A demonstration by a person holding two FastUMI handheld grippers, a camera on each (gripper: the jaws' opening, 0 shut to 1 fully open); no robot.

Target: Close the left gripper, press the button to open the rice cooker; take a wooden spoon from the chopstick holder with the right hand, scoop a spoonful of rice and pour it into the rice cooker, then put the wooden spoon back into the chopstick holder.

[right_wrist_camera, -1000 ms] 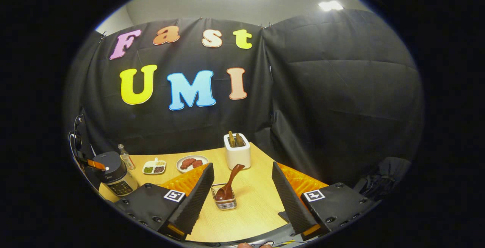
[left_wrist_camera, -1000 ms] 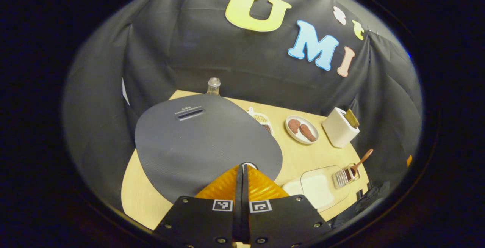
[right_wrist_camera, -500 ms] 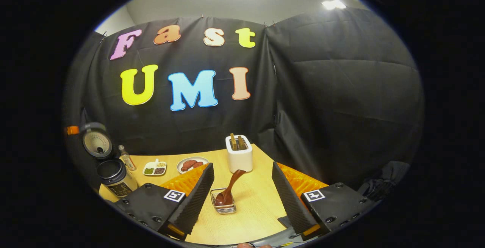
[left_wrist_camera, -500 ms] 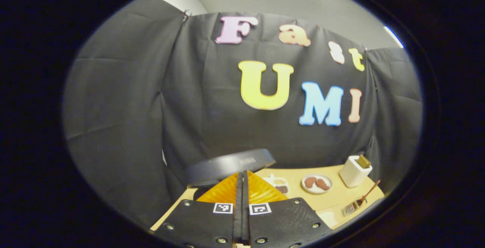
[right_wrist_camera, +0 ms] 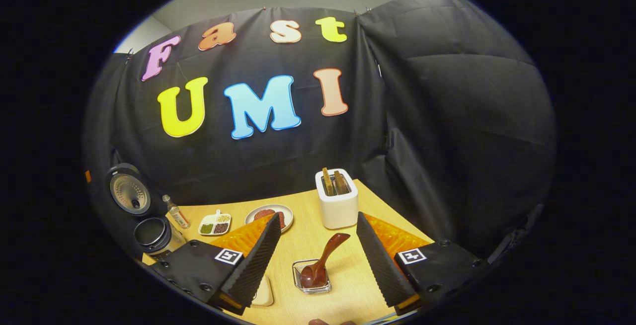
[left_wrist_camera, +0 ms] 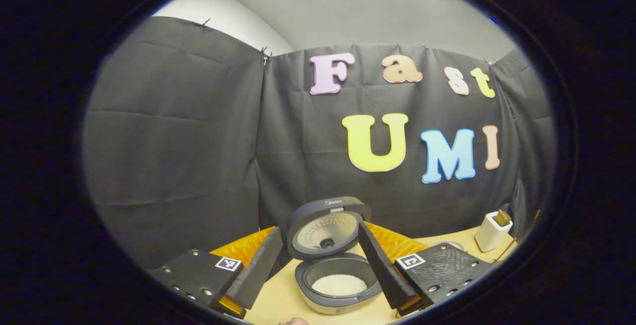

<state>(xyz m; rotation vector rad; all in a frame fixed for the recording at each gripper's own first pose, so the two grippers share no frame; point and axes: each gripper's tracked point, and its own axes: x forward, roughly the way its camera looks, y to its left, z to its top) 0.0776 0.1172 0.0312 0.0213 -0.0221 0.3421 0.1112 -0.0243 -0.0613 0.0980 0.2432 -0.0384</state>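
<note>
The dark grey rice cooker stands open, its lid upright and white rice in the pot. My left gripper hangs open just in front of it, fingers on either side of the cooker, touching nothing. In the right gripper view the cooker is at the far left. A brown wooden spoon leans in a small wire chopstick holder on the table. My right gripper is open above and around the holder, apart from the spoon.
A white toaster with two slices stands behind the holder. A plate of brown food, a sectioned dish of beans and a small bottle sit toward the cooker. A pale dish lies beside my left finger.
The cooker lid has sprung up. My left gripper, shut on top of the lid before, has drawn back and opened. My right gripper has moved nearer the spoon holder.
</note>
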